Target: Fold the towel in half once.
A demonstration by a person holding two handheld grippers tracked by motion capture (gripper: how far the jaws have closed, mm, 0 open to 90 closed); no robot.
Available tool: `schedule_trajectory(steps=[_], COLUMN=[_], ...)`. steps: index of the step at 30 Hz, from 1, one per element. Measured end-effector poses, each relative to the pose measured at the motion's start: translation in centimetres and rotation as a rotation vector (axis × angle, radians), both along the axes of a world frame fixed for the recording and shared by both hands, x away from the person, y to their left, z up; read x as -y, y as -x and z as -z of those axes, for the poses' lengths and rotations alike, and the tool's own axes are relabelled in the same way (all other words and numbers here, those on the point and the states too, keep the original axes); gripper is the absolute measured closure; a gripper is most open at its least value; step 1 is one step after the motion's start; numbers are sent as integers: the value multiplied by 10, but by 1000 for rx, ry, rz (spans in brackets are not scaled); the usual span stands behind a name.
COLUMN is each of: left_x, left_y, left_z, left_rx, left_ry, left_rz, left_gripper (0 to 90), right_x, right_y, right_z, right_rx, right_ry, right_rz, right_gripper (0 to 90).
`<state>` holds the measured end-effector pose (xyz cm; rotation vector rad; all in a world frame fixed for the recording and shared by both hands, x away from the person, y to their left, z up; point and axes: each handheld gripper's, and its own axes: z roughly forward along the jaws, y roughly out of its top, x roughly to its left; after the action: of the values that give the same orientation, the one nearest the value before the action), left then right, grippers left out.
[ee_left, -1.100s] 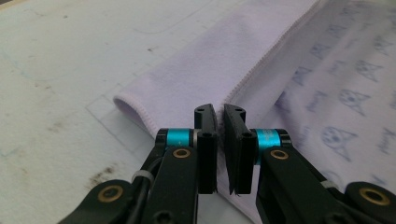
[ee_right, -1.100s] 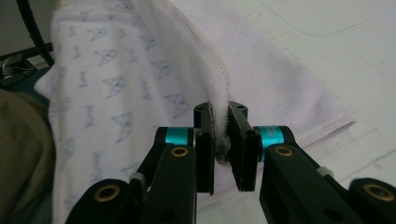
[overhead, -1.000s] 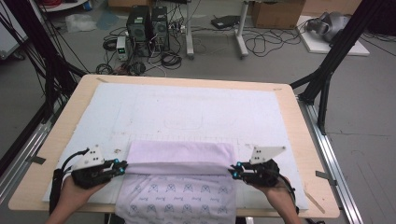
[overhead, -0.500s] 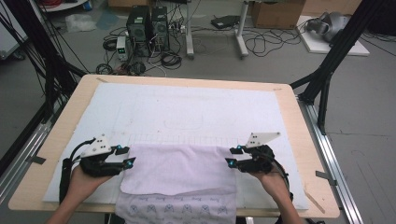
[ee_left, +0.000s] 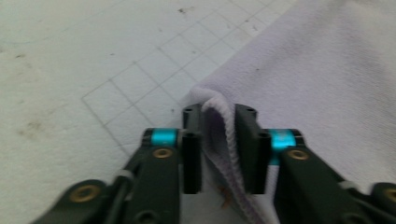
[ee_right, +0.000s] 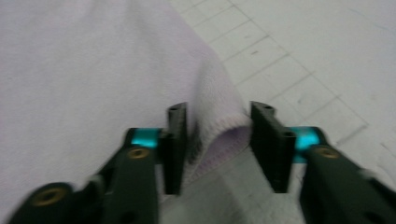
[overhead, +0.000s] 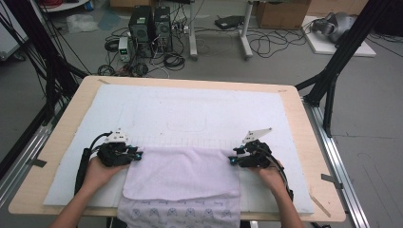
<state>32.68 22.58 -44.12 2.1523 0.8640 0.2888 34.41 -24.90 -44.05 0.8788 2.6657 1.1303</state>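
**Grippers at the cloth's two far corners**

Left gripper (overhead: pixel 135 156) at the far left corner of the cloth (overhead: pixel 183 173), right gripper (overhead: pixel 233 160) at the far right corner. In the left gripper view (ee_left: pixel 218 148), jaws parted, a raised fold of cloth (ee_left: pixel 327 84) standing between them; the gap wider than the fold, no clear squeeze. In the right gripper view (ee_right: pixel 218 150), jaws wider apart, the corner of the cloth (ee_right: pixel 93 70) bunched up between them, against the left jaw, clear of the right one. Lilac cloth lying flat on the white mat (overhead: pixel 190 114), folded over, near edge hanging off the table (overhead: pixel 313 142) with a printed pattern showing. Mat gridded with faint squares beside both corners. Hands (overhead: pixel 97 173) behind each gripper, forearms entering from the near edge. Beyond the table, cables and computer boxes (overhead: pixel 149 26) on the floor.
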Motion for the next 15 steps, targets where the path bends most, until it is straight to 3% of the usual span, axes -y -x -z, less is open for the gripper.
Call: schedule_trajectory(steps=[2,3,6,8,10,15], left_x=[1,2,1,1,2,7], left_y=[-1,-1,-8,-17,-32,-76], left_z=[-2,-2,-5,-11,-16,-32], left_rx=[15,33,56,80,103,118], left_ry=[-14,-13,-17,-15,-10,-23], left_rz=[-4,-21,-64,-97,-127,-190], left_gripper=[818,831,841,845,846,847], right_x=[-1,-3,-5,-3,-3,-5], right_y=[-1,-1,-6,-15,-31,-70], right_z=[0,0,-6,-10,-12,-15], right_rx=[-30,-37,-15,7,22,22], right_ry=[-18,-21,13,4,29,11], right_rz=[-40,-55,-39,-7,33,103], right_gripper=[791,807,831,836,838,839])
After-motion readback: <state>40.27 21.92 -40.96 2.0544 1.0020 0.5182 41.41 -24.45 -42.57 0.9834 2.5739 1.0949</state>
